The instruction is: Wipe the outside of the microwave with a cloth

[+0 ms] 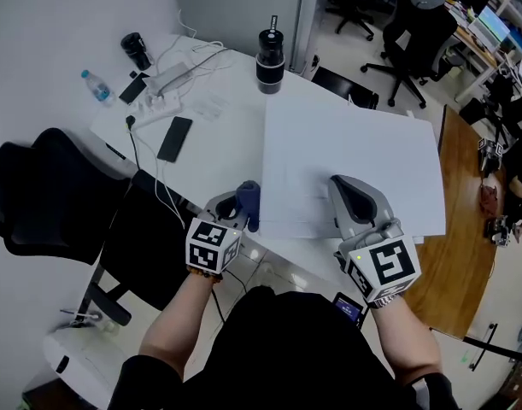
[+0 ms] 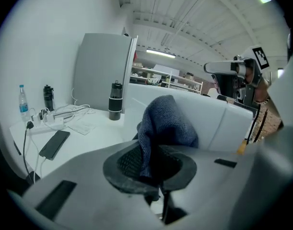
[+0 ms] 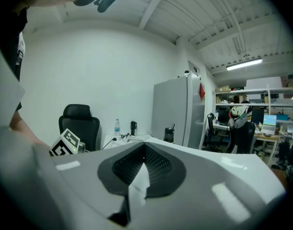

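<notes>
The microwave [image 1: 354,143] is a big white box on the white table, and I look down on its top. A dark blue cloth [image 1: 249,200] is pinched in my left gripper [image 1: 242,212], which is shut on it at the box's near left corner. In the left gripper view the cloth [image 2: 168,121] bunches up between the pads [image 2: 129,162] with the microwave's white side [image 2: 228,121] just behind it. My right gripper [image 1: 346,190] lies over the top's near edge, shut with nothing held. In the right gripper view its jaws [image 3: 144,152] meet at the tip.
On the table left of the microwave are a black tumbler [image 1: 270,58], a phone [image 1: 174,137], a power strip with cables [image 1: 155,103] and a water bottle [image 1: 96,85]. A black chair [image 1: 38,195] stands at the left and a wooden desk [image 1: 461,237] at the right.
</notes>
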`<state>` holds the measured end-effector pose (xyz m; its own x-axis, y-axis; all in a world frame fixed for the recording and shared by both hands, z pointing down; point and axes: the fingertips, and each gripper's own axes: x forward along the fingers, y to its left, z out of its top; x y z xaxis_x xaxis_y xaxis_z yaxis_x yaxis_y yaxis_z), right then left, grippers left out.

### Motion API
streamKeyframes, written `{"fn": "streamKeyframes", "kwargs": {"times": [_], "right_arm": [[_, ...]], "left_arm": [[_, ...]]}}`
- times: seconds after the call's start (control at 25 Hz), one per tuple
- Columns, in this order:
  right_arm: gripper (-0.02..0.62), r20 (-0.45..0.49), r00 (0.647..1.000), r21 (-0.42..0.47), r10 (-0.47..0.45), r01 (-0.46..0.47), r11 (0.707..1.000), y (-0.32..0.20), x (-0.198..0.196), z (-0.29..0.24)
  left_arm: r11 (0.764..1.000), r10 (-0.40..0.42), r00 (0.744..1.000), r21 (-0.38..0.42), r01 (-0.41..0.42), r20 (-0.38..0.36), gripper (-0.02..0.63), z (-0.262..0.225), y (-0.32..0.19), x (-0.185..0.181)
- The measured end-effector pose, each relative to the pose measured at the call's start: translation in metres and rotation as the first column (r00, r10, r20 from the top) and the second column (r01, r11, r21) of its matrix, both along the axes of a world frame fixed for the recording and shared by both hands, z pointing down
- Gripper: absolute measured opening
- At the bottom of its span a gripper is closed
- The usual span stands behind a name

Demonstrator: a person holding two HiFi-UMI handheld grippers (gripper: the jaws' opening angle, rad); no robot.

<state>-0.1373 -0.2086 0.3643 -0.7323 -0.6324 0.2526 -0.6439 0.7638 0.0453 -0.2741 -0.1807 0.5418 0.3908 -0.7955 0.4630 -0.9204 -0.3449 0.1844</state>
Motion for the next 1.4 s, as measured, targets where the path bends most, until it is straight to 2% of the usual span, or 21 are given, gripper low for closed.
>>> {"fn": "streamKeyframes", "kwargs": {"times": [0.28, 0.92, 1.4], "right_arm": [[0.002, -0.003, 0.999, 0.004, 0.041, -0.041, 0.999, -0.016, -0.004, 0.000], [0.002, -0.014, 0.992, 0.015, 0.128, -0.127, 0.992, -0.042, 0.014, -0.005], [0.002, -0.024, 0.986, 0.032, 0.166, -0.166, 0.986, -0.048, 0.024, -0.010]], "left_arm": [[1.000, 0.028, 1.000, -0.003, -0.028, -0.006, 0.041, 0.007, -0.035, -0.008], [0.999, 0.026, 1.000, -0.023, -0.026, 0.004, 0.041, 0.016, -0.110, -0.023], [0.998, 0.027, 0.999, -0.050, -0.025, 0.020, 0.041, 0.026, -0.145, -0.032]]}}
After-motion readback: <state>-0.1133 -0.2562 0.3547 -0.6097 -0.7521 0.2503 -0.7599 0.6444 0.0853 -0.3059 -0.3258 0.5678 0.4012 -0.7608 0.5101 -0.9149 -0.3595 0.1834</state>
